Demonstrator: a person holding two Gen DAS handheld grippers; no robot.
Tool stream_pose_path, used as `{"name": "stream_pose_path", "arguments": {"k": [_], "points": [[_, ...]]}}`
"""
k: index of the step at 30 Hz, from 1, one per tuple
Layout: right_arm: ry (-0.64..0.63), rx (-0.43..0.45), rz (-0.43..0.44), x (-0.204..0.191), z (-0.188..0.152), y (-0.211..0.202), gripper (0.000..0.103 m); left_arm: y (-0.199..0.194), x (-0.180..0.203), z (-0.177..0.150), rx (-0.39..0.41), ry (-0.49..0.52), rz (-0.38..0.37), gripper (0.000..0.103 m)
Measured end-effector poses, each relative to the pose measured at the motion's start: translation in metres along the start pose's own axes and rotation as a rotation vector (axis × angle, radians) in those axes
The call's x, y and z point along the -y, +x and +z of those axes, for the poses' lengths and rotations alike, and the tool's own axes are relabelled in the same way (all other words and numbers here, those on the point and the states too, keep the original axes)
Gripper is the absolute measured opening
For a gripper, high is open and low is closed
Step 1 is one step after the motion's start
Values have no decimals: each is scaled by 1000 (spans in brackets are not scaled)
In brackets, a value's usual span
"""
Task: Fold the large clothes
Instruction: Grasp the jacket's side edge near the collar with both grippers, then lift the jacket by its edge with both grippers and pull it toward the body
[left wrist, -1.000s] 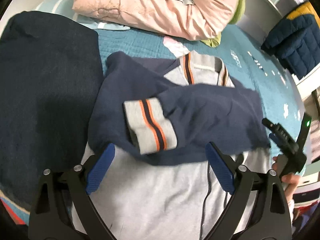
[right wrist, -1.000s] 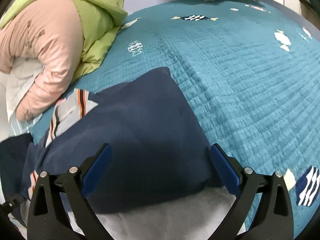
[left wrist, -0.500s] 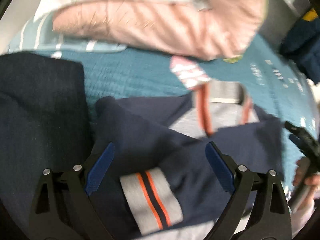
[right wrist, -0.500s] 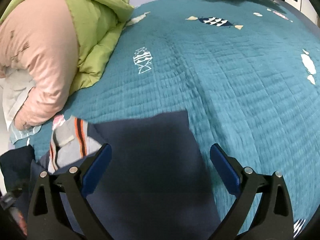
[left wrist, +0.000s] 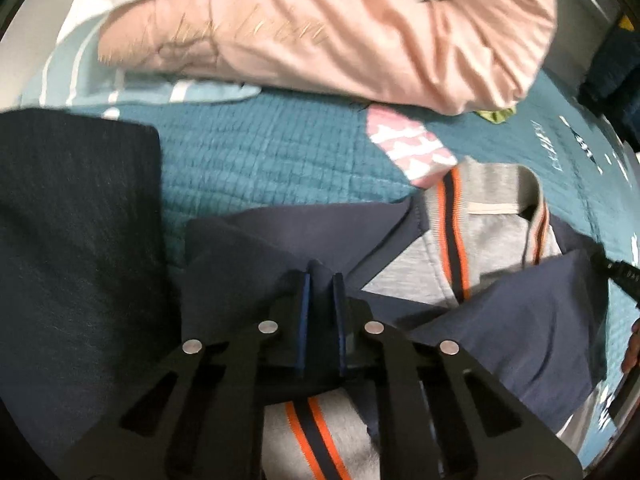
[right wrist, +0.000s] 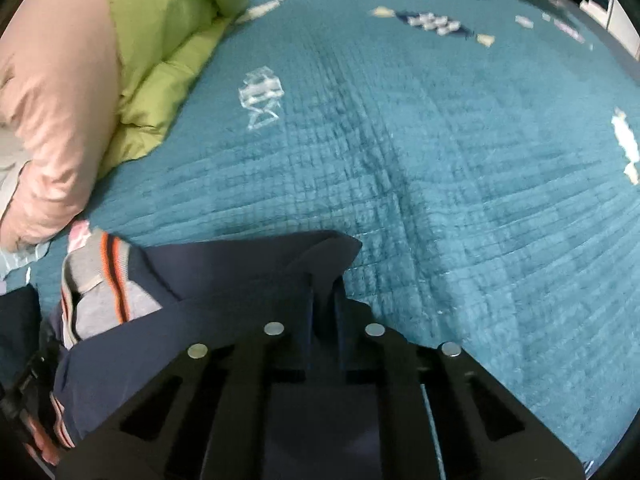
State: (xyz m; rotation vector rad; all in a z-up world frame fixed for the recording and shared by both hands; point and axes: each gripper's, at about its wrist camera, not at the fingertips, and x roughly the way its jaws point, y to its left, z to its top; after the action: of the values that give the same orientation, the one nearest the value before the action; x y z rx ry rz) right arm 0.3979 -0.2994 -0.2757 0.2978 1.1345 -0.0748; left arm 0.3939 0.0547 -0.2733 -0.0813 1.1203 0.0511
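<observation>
A navy and grey jacket [left wrist: 500, 328] with orange-striped collar and cuffs lies on the teal quilt, both sleeves folded across its front. My left gripper [left wrist: 320, 280] is shut on the jacket's navy left shoulder fabric. My right gripper [right wrist: 325, 292] is shut on the navy right shoulder corner of the jacket [right wrist: 224, 280]. The grey collar [right wrist: 100, 280] shows to the left in the right wrist view. The right gripper's tip [left wrist: 620, 276] shows at the right edge of the left wrist view.
A dark navy folded garment [left wrist: 76, 240] lies left of the jacket. A pink and green duvet [left wrist: 320, 28] is piled at the head of the bed, also in the right wrist view [right wrist: 80, 80]. The teal quilt [right wrist: 440, 160] spreads right.
Both grippers moved forward to the jacket's shoulders and went from wide open to shut on the navy fabric.
</observation>
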Motion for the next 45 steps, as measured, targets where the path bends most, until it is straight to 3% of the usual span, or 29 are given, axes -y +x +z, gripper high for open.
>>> {"name": "stream_pose_path", "arguments": {"k": [8,15,20,22,23,24,25,27,33,35,36,38,39,40,41,42,45], "points": [[-16,95,-19,-10,-12,-69,4,-69,0,2,92,35,-12,9],[-25,108,-4,-11,-30,-113,4,-120,10,-4,139,46,-9,9],[-43,99,22,-17,-26,-98,5,-100,1,-1,94,35,-19,15],[-53,60,11,-19,-18,-78,8,-88,-5,3,88,20,5,43],[-50,41,-2,-19,-16,-70,10,-81,-7,6,83,13,15,68],[-48,17,-14,-18,-11,-57,20,-69,-11,9,64,4,16,73],[-47,7,-26,-18,-8,-50,35,-60,-15,12,43,-5,19,73],[-38,8,-63,-15,0,-35,49,-41,-21,19,2,-21,38,73],[-20,-82,-85,-6,15,13,52,13,-33,32,-91,-115,-19,75],[-16,-118,-88,-4,17,33,54,27,-34,36,-85,-130,4,76],[-4,-129,-85,-2,18,42,61,32,-33,36,-78,-127,26,76],[10,-100,-76,-2,20,45,68,39,-24,34,-67,-84,112,74],[-1,-99,-77,-4,20,46,62,40,-19,32,-56,-66,139,65],[-22,-99,-67,-7,19,45,45,38,-14,29,-38,-53,151,56],[-51,-99,-54,-13,19,42,34,34,-8,25,-21,-32,159,32],[-65,-103,-55,-17,18,39,15,32,-6,23,-18,-16,192,16],[-100,-87,-70,-25,15,26,8,26,-11,19,-8,-34,187,10]]}}
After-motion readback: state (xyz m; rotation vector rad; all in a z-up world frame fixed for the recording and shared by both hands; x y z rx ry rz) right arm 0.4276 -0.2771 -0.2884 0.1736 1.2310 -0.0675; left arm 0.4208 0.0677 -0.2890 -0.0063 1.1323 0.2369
